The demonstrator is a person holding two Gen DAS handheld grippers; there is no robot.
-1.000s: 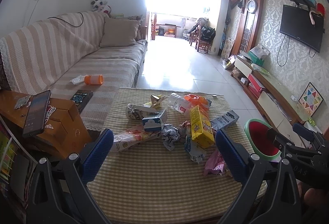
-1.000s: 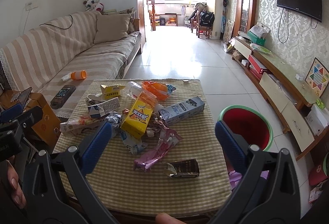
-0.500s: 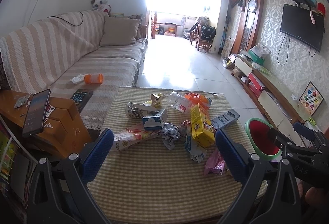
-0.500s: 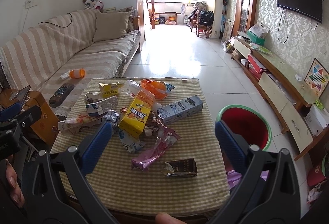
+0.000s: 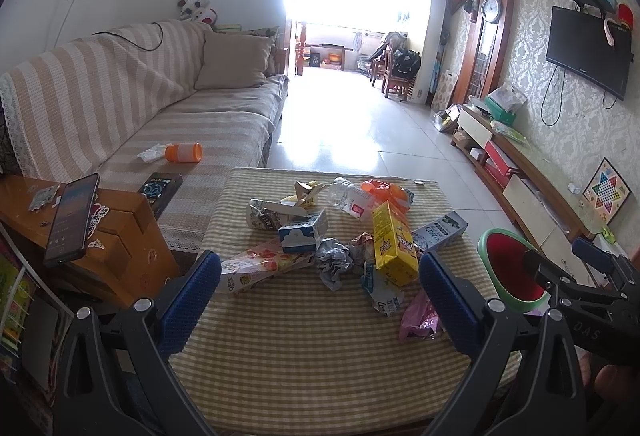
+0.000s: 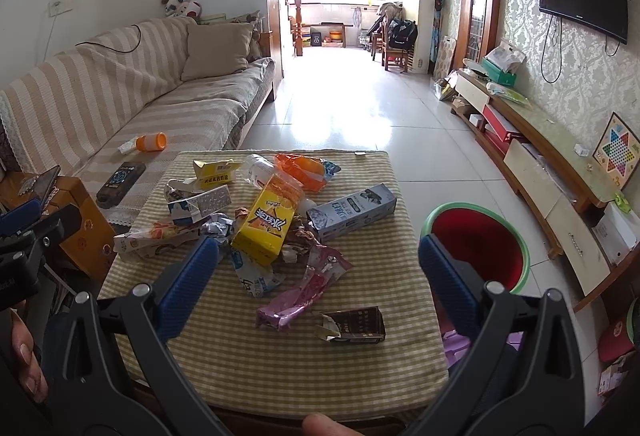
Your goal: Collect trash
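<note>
A pile of trash lies on the checked table [image 5: 304,348]: a yellow carton [image 5: 392,244], a grey-blue box [image 6: 352,212], a pink wrapper [image 6: 308,288], a dark crushed carton [image 6: 354,325], crumpled foil [image 5: 336,262] and an orange bag [image 6: 300,166]. A red bin with a green rim [image 6: 478,244] stands on the floor right of the table. My left gripper [image 5: 318,296] is open and empty above the near part of the table. My right gripper [image 6: 318,268] is open and empty, short of the pile.
A striped sofa [image 5: 132,100] on the left holds an orange cup [image 5: 184,152] and a remote [image 5: 160,186]. A wooden side table [image 5: 92,232] with a phone [image 5: 72,220] stands at the left. A TV bench [image 6: 540,164] runs along the right wall.
Both grippers have drawn back slightly from the table, so the pile looks a little farther away. Both stay open and empty.
</note>
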